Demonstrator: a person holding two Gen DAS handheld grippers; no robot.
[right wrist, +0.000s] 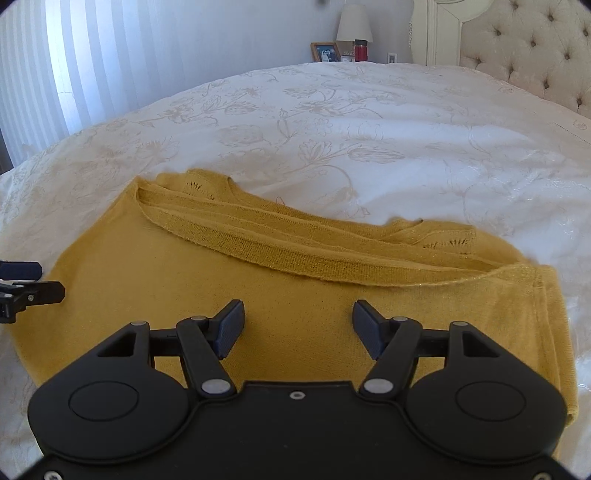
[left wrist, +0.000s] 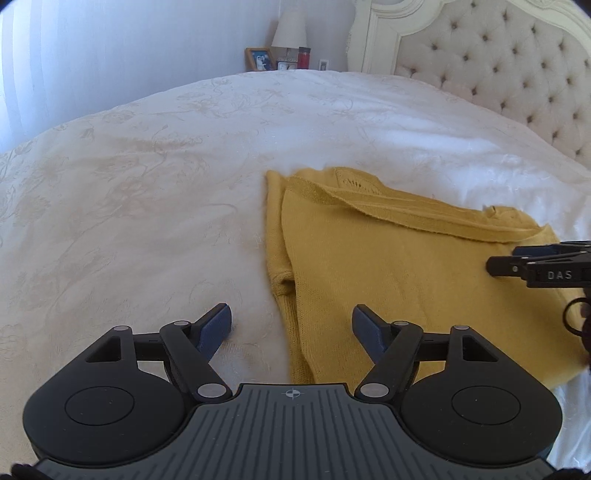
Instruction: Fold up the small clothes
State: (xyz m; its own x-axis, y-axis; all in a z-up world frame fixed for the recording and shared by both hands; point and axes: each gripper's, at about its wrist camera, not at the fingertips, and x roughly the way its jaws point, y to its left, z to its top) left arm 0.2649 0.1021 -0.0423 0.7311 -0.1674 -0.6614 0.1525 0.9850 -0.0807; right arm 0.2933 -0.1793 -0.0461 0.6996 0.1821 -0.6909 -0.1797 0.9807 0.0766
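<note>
A mustard-yellow knit top lies folded on the white bedspread, its ribbed hem band across the top. My left gripper is open and empty, hovering over the garment's left edge. My right gripper is open and empty, low over the middle of the top. The right gripper also shows in the left wrist view at the right edge. The left gripper's fingers show at the left edge of the right wrist view.
The white floral bedspread stretches far beyond the garment. A tufted cream headboard stands at the right. A nightstand behind holds a lamp, a framed photo and a red jar. Curtains hang at the left.
</note>
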